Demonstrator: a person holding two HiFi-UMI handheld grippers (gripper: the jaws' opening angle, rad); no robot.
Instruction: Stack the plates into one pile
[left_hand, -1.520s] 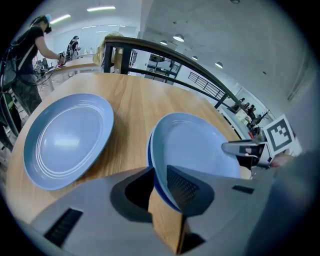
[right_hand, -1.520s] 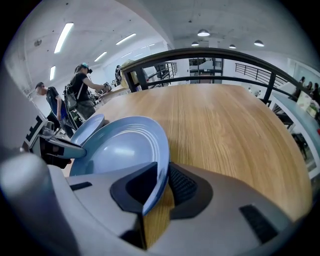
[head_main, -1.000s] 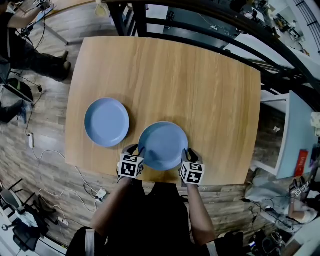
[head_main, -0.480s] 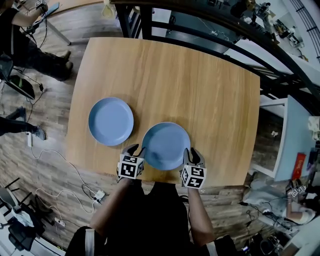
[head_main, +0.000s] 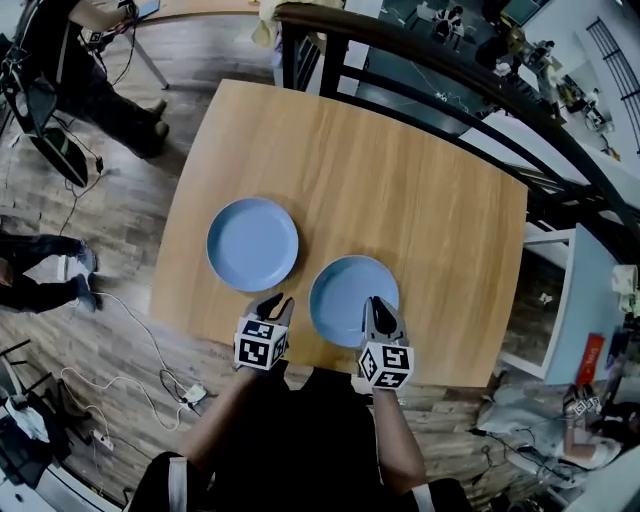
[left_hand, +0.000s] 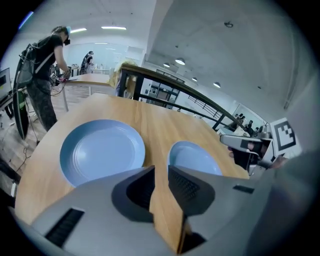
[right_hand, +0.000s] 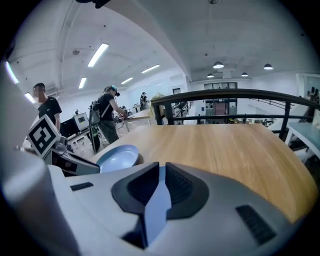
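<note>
We have two blue plates on the wooden table (head_main: 420, 200), both toward its front edge and lying apart, not yet piled. The left plate (head_main: 252, 243) sits flat nearer the table's left side. The near plate (head_main: 350, 298) lies to its right, closer to the table's front edge. Our right gripper (head_main: 380, 312) comes in over that front edge and has its jaws pinched on the near plate's right rim, which shows as a thin blue strip between them. We cannot tell whether this plate has come clear of the wood. Our left gripper (head_main: 274, 305) hangs over the table's front edge, in the gap between the two plates and touching neither. Its jaws are closing, a narrow slot left between them with only bare table showing through.
</note>
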